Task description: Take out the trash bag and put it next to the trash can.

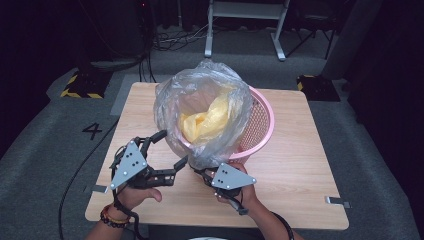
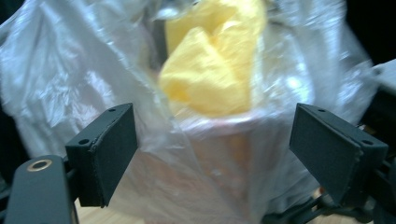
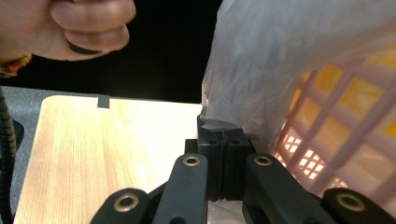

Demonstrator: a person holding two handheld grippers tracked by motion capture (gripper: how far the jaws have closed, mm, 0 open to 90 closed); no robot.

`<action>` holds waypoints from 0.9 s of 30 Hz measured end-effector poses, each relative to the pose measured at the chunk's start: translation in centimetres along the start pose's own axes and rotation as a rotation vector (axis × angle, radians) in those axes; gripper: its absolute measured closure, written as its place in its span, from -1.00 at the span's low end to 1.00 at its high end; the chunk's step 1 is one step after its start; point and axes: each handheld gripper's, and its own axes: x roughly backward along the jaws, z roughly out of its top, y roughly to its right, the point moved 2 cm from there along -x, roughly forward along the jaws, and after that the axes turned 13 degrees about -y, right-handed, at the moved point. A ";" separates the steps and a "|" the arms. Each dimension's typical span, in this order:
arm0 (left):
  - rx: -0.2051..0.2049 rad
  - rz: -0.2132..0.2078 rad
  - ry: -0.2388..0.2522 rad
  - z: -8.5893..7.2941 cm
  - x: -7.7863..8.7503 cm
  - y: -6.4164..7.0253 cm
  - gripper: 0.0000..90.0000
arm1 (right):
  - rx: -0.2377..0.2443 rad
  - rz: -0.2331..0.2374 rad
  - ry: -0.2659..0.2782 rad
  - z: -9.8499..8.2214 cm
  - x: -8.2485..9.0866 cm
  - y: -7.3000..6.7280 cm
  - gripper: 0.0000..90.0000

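Observation:
A clear plastic bag [image 1: 200, 95] lines a pink mesh basket [image 1: 262, 120] on the wooden table [image 1: 300, 170]. A crumpled yellow bag [image 1: 205, 122] lies inside it. My left gripper [image 1: 172, 148] stands open at the bag's near left side, with nothing pressed between its pads. In the left gripper view, the left gripper [image 2: 215, 149] faces the clear bag [image 2: 70, 70] and the yellow bag [image 2: 210, 70]. My right gripper [image 1: 197, 171] is shut on the clear bag's lower near edge. In the right gripper view, the right gripper [image 3: 223, 135] pinches the film of the clear bag [image 3: 280, 56] beside the basket wall [image 3: 327, 140].
The person's left hand [image 3: 79, 28] hangs above the table's near corner [image 3: 93, 149]. The table's front edge [image 1: 215, 222] lies just behind both hands. A metal frame [image 1: 245, 25] stands on the floor beyond the table. A black-and-yellow block [image 1: 82, 85] sits at the far left.

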 end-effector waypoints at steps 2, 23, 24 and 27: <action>-0.018 0.000 0.005 0.2 0.0 0.7 -0.78 | 0.009 -0.005 -0.010 -0.1 -0.3 -0.2 0.98; 0.032 0.145 -0.142 -1.7 -3.1 3.6 -0.64 | 0.149 -0.056 -0.076 -0.4 -1.6 -2.6 0.94; 0.042 0.148 -0.153 -1.8 -3.3 3.4 -0.64 | 0.149 -0.056 -0.076 -0.4 -1.6 -2.6 0.94; 0.062 0.174 -0.141 -1.9 -3.3 2.9 -0.50 | 0.177 -0.058 -0.076 -0.4 -1.7 -3.1 0.94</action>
